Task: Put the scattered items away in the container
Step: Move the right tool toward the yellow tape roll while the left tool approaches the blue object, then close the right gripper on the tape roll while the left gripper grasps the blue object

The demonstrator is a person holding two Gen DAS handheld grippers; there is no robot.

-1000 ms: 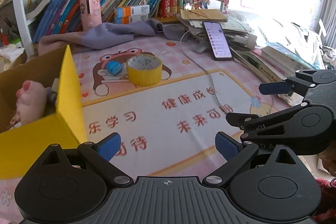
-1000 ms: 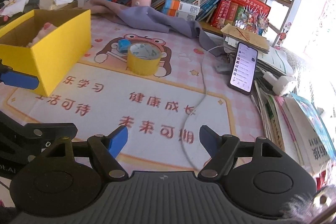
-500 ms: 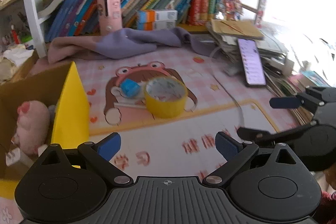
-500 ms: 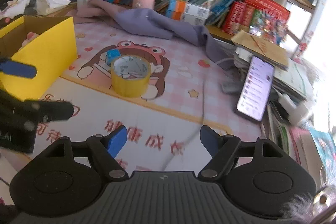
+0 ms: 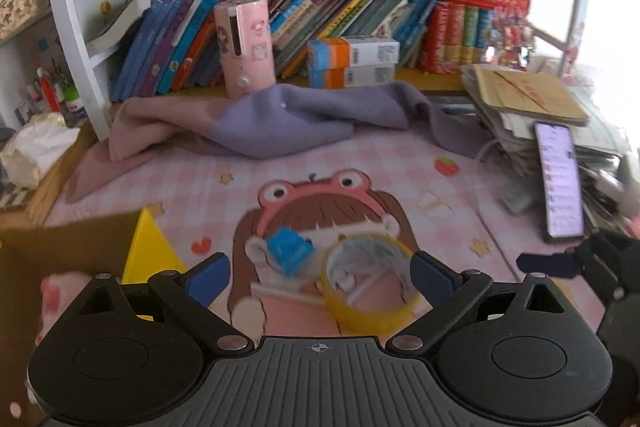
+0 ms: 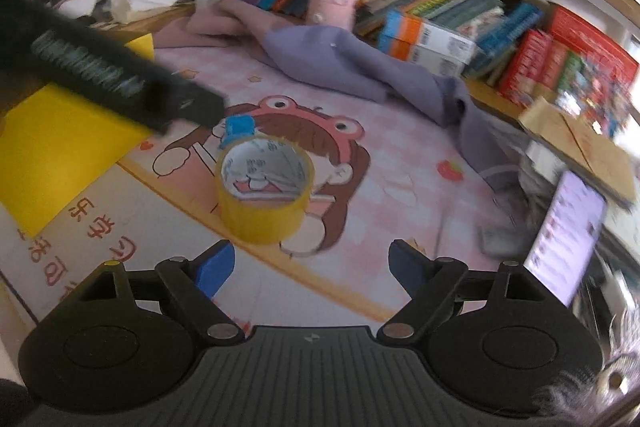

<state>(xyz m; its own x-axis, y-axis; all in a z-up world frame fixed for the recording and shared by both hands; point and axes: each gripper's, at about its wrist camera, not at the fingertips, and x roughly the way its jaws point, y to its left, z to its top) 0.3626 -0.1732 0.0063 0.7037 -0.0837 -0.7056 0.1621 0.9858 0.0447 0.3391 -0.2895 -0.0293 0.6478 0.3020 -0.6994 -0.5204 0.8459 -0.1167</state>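
A yellow tape roll [image 5: 370,287] [image 6: 264,193] stands on the pink cartoon mat, with a small blue block [image 5: 289,255] [image 6: 238,127] touching its far left side. My left gripper [image 5: 320,277] is open, its fingers either side of the block and roll, just above them. My right gripper [image 6: 310,265] is open and empty, a little short of the roll. The yellow box [image 5: 150,253] [image 6: 60,143] sits at the left with a pink plush toy [image 5: 56,297] inside. The left gripper's arm [image 6: 120,79] crosses the right wrist view.
A purple-pink cloth [image 5: 272,119] lies along the back under a bookshelf [image 5: 320,15] with a pink canister [image 5: 246,49]. A lit phone [image 5: 560,183] leans on stacked papers [image 5: 528,95] at the right. A white cable [image 5: 486,151] runs there.
Both grippers have moved forward toward the tape roll and blue block. The left gripper now straddles them; the box has slid to the left edge of view.
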